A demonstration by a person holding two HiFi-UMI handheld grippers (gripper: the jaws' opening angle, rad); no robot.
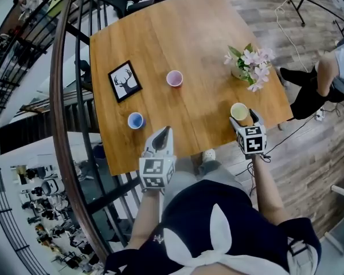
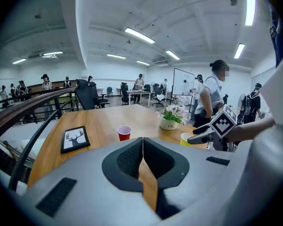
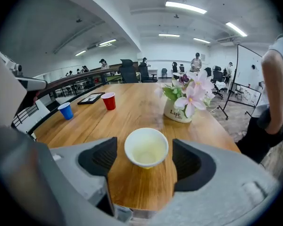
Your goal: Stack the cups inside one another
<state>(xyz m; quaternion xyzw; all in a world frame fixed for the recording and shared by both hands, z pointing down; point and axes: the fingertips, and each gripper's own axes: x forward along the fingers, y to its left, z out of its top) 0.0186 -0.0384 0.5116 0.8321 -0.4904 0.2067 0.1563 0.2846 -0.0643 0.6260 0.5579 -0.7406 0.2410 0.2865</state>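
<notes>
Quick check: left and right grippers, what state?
Left gripper: closed, empty.
Right gripper: open; the round yellow cup with a white inside stands between its jaws, not gripped.

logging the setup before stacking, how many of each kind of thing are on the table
cups: 3 (blue cup, red cup, yellow cup)
framed deer picture: 1
flower pot: 1
total: 5
</notes>
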